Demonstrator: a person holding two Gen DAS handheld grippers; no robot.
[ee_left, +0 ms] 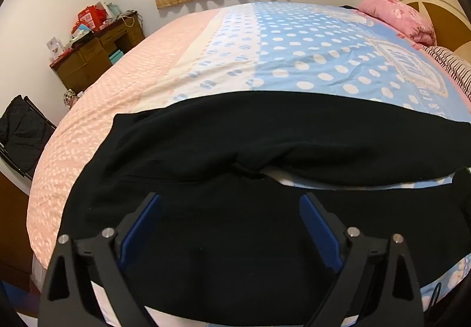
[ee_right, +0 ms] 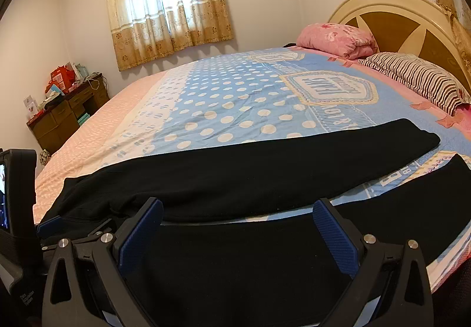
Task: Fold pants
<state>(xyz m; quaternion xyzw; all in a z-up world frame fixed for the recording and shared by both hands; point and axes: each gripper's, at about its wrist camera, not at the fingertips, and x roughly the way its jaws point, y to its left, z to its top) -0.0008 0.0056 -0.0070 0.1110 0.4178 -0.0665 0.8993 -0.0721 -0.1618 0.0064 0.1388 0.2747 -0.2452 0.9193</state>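
Observation:
Black pants [ee_left: 235,144] lie spread across the near edge of the bed, waist to the left and both legs running to the right with a strip of sheet between them. My left gripper [ee_left: 231,200] is open, its blue pads [ee_left: 141,226] over the near leg close to the crotch. In the right wrist view the pants [ee_right: 250,176] reach toward the headboard. My right gripper [ee_right: 238,206] is open over the near leg. The left gripper [ee_right: 48,225] shows at the left edge of that view.
The bed [ee_right: 235,97] has a blue dotted and pink sheet. A pink pillow [ee_right: 335,38] and a striped pillow [ee_right: 418,79] lie by the headboard [ee_right: 397,20]. A cluttered wooden desk [ee_left: 97,53] stands by the far wall. A dark chair [ee_left: 20,132] is at the left.

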